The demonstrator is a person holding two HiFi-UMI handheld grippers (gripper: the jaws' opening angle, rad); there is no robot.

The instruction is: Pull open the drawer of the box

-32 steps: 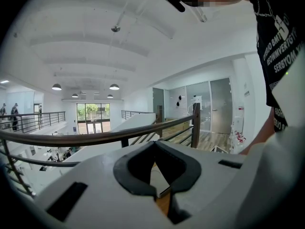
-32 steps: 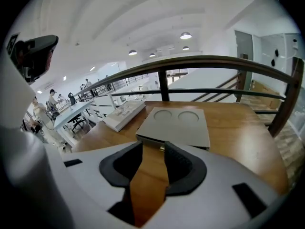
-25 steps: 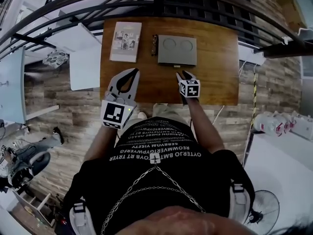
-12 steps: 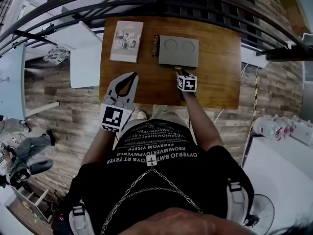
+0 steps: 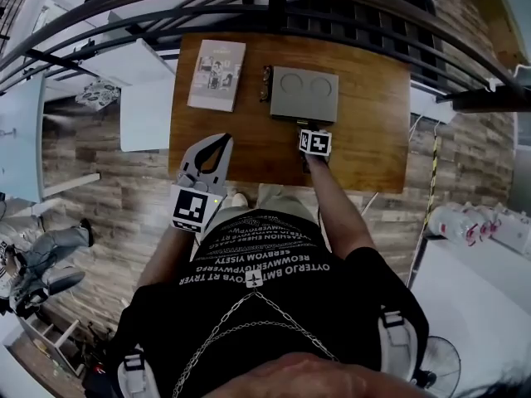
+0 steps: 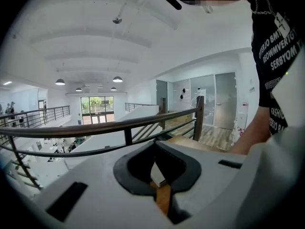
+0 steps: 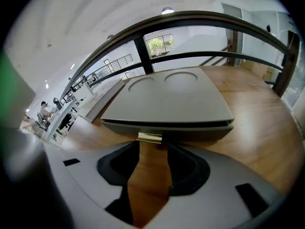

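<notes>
My right hand-held gripper (image 7: 152, 144) low over the counter (image 7: 257, 123), jaws just opened wide, brass drawer tab (image 7: 149, 138) of the box (image 7: 167, 101) at their tips, ungripped, my left hand-held gripper (image 6: 153, 149) pinched together, empty

A brown wooden desk (image 5: 365, 139) is shown from above, with a pale illustrated booklet (image 5: 216, 75) laid flat on its far left part. A small dark object (image 5: 265, 81), too small to be identified, is seen just right of the booklet. A dark metal railing (image 5: 124, 23) is seen beyond the desk, a white board (image 5: 145, 110) beside its left edge, and a wood-plank floor (image 5: 91, 181) below.
</notes>
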